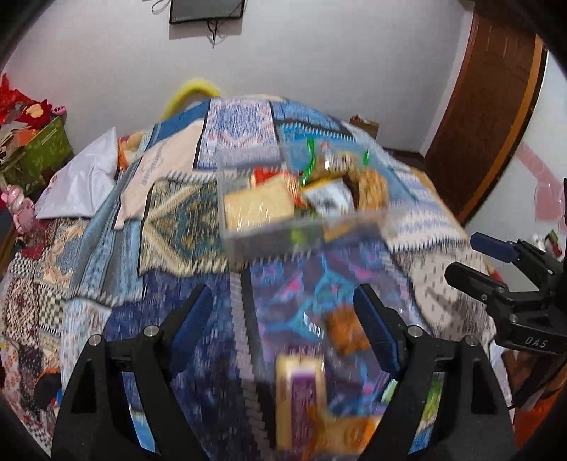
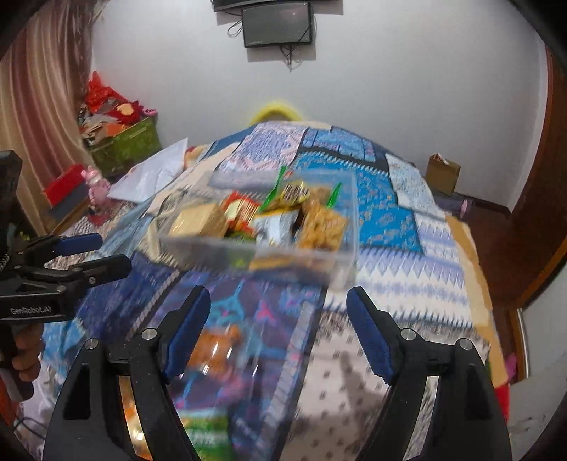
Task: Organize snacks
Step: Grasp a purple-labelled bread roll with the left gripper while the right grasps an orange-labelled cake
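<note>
Though both views are blurred, the clear bin (image 1: 301, 205) shows plainly at frame centre on the patchwork quilt (image 1: 177, 220), packed with snacks: a tan box (image 1: 258, 207) at its left, a white packet (image 1: 329, 198) in the middle, and a bag of brown biscuits (image 1: 370, 186) at its right. Green strips (image 1: 310, 159) stick up at the back.

The left gripper (image 1: 283, 319) fills the bottom of its view with jaws spread wide and nothing between them. Below and between its fingers, loose snacks lie on the quilt: a purple-and-yellow box (image 1: 301, 393) at bottom centre and a brown biscuit bag (image 1: 345, 329) just inside the right finger.

The right gripper (image 2: 278, 329) is likewise wide open and holds nothing. In its view the bin (image 2: 262, 248) sits just above the fingertips, the biscuit bag (image 2: 216, 349) lies near the left finger, and a green packet (image 2: 209, 432) lies at bottom centre.

Each gripper appears at the edge of the other's view. A dark screen (image 2: 278, 23) hangs on the wall at top centre.
</note>
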{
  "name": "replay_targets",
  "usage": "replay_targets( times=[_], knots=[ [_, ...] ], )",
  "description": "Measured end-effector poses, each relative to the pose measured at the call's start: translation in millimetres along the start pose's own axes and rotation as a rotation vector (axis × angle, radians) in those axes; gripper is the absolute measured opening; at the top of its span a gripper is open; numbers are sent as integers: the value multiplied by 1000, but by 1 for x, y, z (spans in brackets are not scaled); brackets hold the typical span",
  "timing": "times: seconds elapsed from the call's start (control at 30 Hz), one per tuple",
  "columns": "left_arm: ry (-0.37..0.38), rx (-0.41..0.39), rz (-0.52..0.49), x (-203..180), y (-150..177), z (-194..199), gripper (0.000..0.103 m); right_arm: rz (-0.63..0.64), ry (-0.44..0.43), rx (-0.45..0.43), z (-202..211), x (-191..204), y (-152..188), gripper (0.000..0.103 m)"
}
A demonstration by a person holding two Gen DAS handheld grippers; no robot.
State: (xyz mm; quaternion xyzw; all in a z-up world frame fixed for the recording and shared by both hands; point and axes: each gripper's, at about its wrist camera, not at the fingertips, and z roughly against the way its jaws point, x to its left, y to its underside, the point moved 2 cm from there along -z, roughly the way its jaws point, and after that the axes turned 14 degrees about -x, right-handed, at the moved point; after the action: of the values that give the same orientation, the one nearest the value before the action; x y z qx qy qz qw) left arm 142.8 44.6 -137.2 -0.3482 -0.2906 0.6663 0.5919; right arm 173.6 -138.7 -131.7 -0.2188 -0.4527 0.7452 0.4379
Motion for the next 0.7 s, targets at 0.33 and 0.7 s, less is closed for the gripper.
replay_targets(
  times=[0.33, 0.7],
  knots=[
    [-26, 73, 45, 6, 60, 26, 82, -12, -49, 112, 12, 26, 59, 77],
    [-74, 78, 70, 23, 92, 47, 82, -2, -180, 127, 15, 72, 76, 77]
  ],
)
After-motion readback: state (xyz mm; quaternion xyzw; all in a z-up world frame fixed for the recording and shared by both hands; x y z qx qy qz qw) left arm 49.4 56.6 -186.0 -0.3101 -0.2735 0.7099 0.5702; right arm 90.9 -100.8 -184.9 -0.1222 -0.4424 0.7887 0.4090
